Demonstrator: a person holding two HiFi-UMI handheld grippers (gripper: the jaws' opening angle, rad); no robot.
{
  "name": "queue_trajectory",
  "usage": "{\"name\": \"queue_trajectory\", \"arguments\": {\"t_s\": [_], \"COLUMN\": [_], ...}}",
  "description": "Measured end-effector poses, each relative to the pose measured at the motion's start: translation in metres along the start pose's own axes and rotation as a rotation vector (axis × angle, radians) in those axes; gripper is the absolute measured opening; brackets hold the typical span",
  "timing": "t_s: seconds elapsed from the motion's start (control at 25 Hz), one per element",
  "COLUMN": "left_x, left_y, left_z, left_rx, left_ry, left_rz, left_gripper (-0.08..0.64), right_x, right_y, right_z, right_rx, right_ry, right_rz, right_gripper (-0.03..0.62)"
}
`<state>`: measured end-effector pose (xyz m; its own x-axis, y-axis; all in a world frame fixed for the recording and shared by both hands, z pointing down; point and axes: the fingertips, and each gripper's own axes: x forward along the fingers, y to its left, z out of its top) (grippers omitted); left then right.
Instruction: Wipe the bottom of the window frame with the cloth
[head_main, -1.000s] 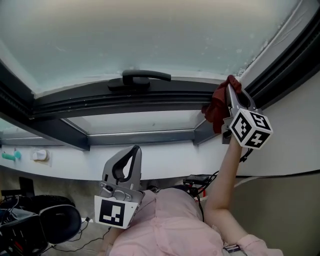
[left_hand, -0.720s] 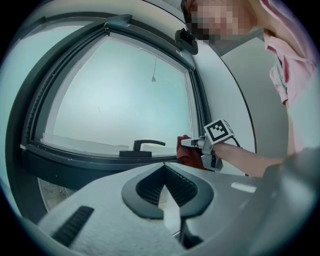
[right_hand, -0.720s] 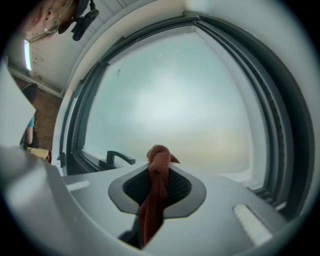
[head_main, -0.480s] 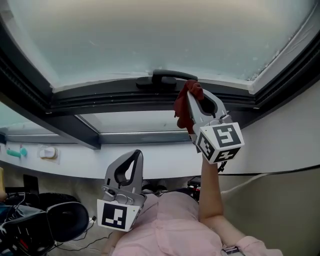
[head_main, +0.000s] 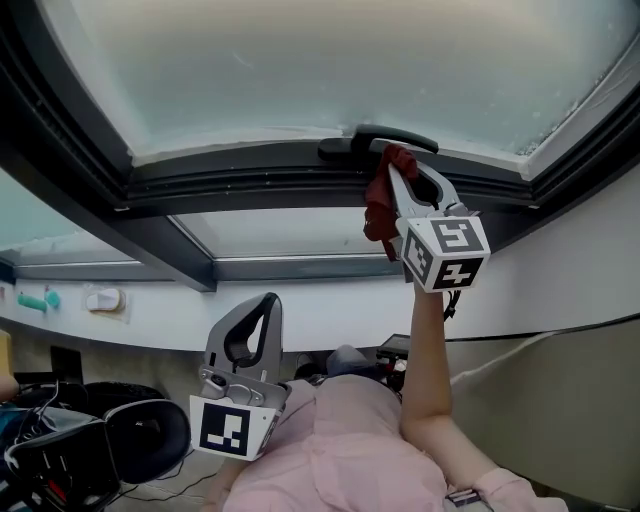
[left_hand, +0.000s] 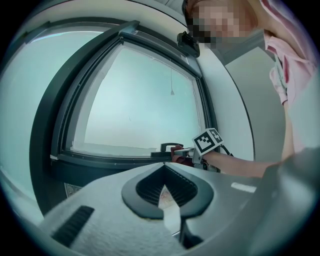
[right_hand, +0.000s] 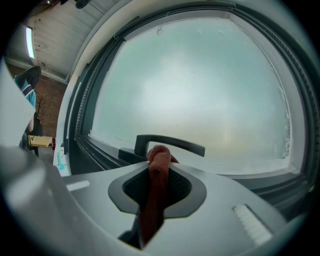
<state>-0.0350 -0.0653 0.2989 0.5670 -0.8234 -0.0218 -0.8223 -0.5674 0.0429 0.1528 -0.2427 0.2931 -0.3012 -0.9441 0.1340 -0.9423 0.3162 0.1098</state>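
Item: cloth (head_main: 379, 212), clamped in right gripper (head_main: 397, 163), moved along window frame (head_main: 250, 186) from right corner to handle (head_main: 388, 139). Closed, empty: left gripper (head_main: 268, 300).

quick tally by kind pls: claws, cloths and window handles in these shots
grey two-jaw claws: 2 (left claw, right claw)
dark red woven cloth: 1
black lever window handle: 1
total: 4
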Motion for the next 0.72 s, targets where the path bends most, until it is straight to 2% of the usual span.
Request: {"name": "queue_trajectory", "arguments": {"t_s": [0.24,0.44,0.72], "left_x": [-0.006,-0.008,-0.002], "left_y": [0.013,0.020,0.024], "left_z": [0.003,0.005,0.017], "left_rx": [0.002,0.015,0.033], "left_ry": [-0.018,-0.036,-0.076], "left_rz": [0.008,0.019,0.029], "left_gripper": [0.000,0.000,0.000], "right_x": [0.000,0.000,0.000], "right_y": [0.000,0.001,0.001], "right_z": [0.000,0.000,0.001], "right_rx": [-0.019,0.002,-0.027], "right_ry": [0.016,0.010,0.003], "right_rz": [-0.040,-0.030,-0.041], "right_gripper": [0.057,0.057,0.057]}}
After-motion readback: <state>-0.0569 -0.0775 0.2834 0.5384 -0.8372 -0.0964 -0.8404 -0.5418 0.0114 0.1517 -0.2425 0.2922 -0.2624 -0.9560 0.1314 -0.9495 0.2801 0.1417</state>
